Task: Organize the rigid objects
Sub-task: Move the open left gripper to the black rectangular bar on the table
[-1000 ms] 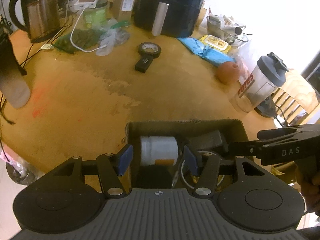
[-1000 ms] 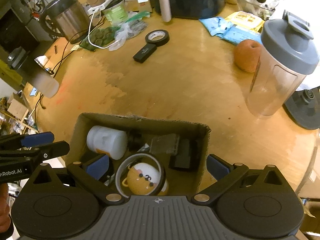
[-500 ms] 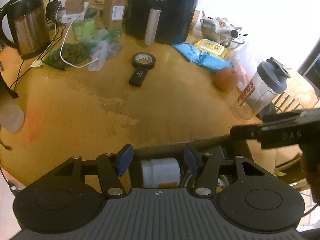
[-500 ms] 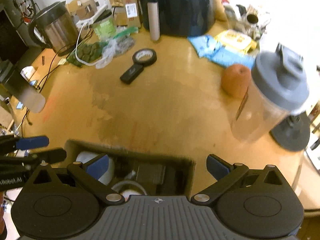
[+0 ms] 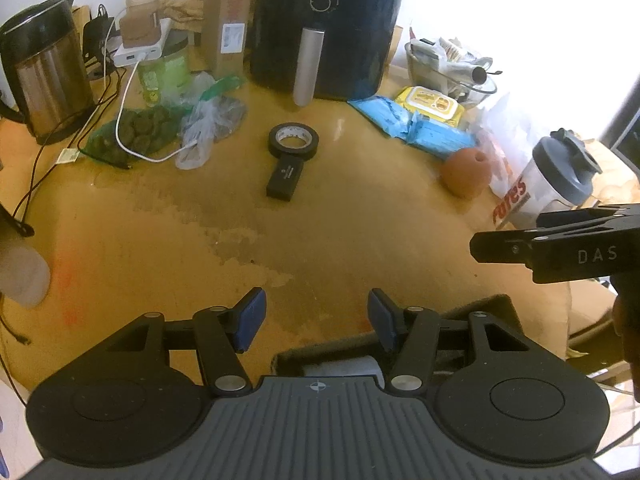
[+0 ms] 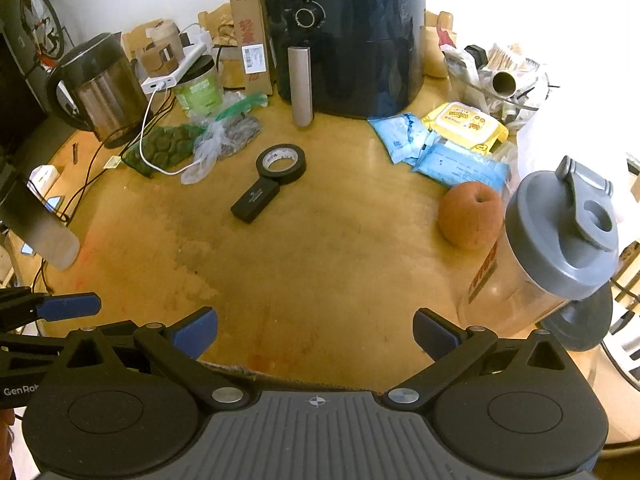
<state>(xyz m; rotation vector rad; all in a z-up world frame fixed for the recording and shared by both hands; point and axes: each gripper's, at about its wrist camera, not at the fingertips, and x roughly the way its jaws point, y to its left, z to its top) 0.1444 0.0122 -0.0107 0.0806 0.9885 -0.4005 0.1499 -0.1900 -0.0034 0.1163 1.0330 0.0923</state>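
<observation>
- Two grippers up over the bench [image 6: 340, 264], both with nothing in them. My left gripper [image 5: 316, 316] has its blue pads apart, and my right gripper [image 6: 316, 330] is spread even wider.
- The cardboard box [image 5: 492, 306] sits right under me at the near edge of the bench. From the left wrist view I only catch its dark rim and a bit of a white container [image 5: 340, 368] inside; the rest is hidden behind the gripper body.
- Out in the middle of the bench there's a roll of black tape [image 6: 281, 162] with a small black box [image 6: 255, 201] touching it on the near side. Both are well apart from my grippers.
- Off to my right: a reddish-orange fruit [image 6: 470, 216] just beside a clear shaker bottle [image 6: 552, 256] with a grey lid.
- At the back, a black air fryer [image 6: 344, 36], a steel kettle [image 6: 100, 88] on the left, blue and yellow wipe packs [image 6: 444, 144], plus a bag of green stuff [image 6: 168, 146] with a white cable over it.
</observation>
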